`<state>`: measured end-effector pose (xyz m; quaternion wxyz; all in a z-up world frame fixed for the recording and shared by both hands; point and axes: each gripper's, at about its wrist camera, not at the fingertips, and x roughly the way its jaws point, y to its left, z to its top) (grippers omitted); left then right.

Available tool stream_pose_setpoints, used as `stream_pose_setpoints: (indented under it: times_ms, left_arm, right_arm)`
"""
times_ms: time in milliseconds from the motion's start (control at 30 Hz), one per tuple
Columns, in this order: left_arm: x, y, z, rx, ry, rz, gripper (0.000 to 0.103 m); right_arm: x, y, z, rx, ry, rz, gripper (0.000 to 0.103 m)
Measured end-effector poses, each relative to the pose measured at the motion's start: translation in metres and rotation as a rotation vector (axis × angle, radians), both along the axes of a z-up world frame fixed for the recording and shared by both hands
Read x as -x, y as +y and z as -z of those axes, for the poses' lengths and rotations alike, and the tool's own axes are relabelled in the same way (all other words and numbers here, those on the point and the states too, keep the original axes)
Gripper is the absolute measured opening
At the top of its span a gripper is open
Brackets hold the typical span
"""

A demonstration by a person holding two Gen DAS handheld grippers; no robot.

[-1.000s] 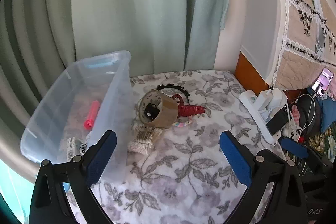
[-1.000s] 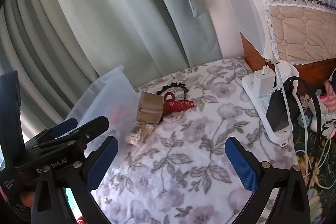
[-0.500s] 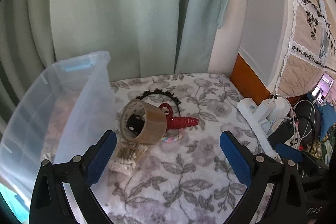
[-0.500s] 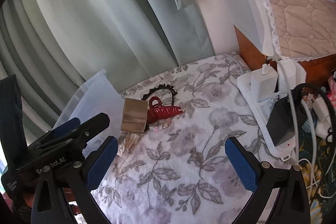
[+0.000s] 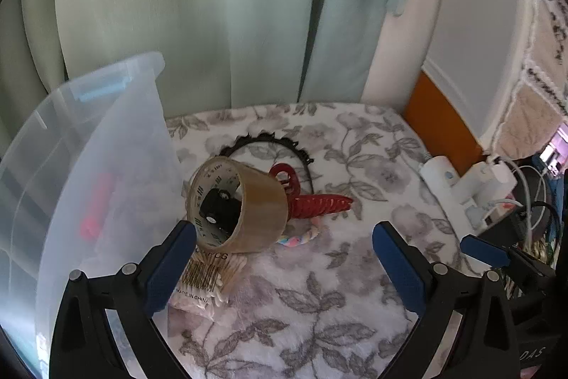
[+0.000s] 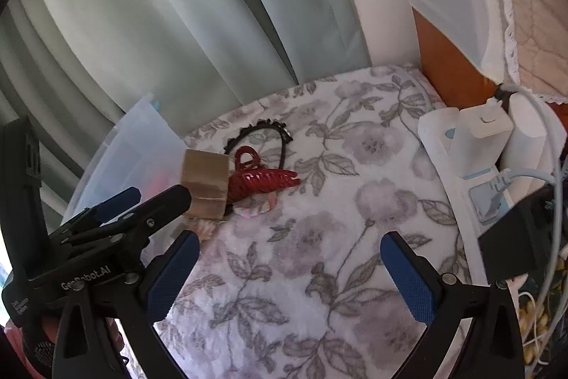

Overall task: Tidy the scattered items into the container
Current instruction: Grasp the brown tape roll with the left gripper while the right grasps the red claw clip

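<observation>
A brown tape roll [image 5: 245,208] [image 6: 206,189] stands on its edge on the floral cloth, beside the clear plastic bin [image 5: 64,173] [image 6: 131,144]. A red hair claw [image 5: 312,198] [image 6: 262,178], a black scalloped headband [image 5: 269,144] [image 6: 262,132] and a pastel twisted tie [image 5: 301,237] lie behind and right of the roll. A packet of cotton swabs [image 5: 209,276] lies under the roll. Something pink [image 5: 96,205] shows through the bin wall. My left gripper [image 5: 284,258] is open, its fingers either side of the roll and just short of it. My right gripper [image 6: 289,272] is open over bare cloth.
A white power strip [image 6: 475,166] [image 5: 461,187] with chargers and cables lines the right edge of the cloth. Green curtains [image 5: 213,6] hang behind. An orange wooden board [image 6: 447,59] stands at the back right. The left gripper's body [image 6: 88,237] fills the right wrist view's lower left.
My left gripper has moved forward and lower toward the tape roll, which now sits much closer between its fingers. My right gripper has also advanced toward the pile. Both stay open.
</observation>
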<state>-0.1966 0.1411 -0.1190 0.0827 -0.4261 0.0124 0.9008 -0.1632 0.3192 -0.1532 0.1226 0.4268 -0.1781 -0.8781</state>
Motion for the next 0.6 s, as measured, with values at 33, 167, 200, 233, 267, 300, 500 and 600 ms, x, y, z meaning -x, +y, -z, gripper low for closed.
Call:
stream_pose_setpoints:
  times_ms: [33, 167, 200, 233, 267, 300, 500, 600]
  left_arm:
    - [0.003, -0.001, 0.003, -0.009, -0.01, -0.003, 0.1]
    - [0.014, -0.005, 0.015, -0.034, -0.038, -0.022, 0.099]
    - [0.016, -0.004, 0.018, -0.021, -0.043, -0.026, 0.099]
    - [0.019, -0.004, 0.021, -0.007, -0.046, -0.032, 0.099]
    - [0.021, -0.005, 0.023, 0.001, -0.048, -0.039, 0.099]
    - [0.023, -0.006, 0.025, 0.009, -0.051, -0.049, 0.099]
    - [0.035, -0.013, 0.035, 0.025, -0.063, -0.092, 0.089]
    - [0.04, -0.014, 0.04, 0.02, -0.07, -0.093, 0.079]
  right_arm:
    - [0.003, 0.001, 0.002, -0.001, -0.01, 0.0, 0.103]
    - [0.016, 0.001, 0.01, -0.012, -0.015, -0.011, 0.103]
    - [0.019, -0.001, 0.011, -0.022, -0.012, -0.018, 0.103]
    - [0.022, -0.002, 0.013, -0.03, -0.009, -0.023, 0.103]
    - [0.025, -0.003, 0.016, -0.036, -0.009, -0.03, 0.103]
    - [0.03, -0.003, 0.019, -0.036, -0.015, -0.034, 0.103]
    - [0.052, -0.008, 0.033, -0.052, -0.017, -0.038, 0.1]
    - [0.062, -0.011, 0.039, -0.037, -0.019, -0.051, 0.095]
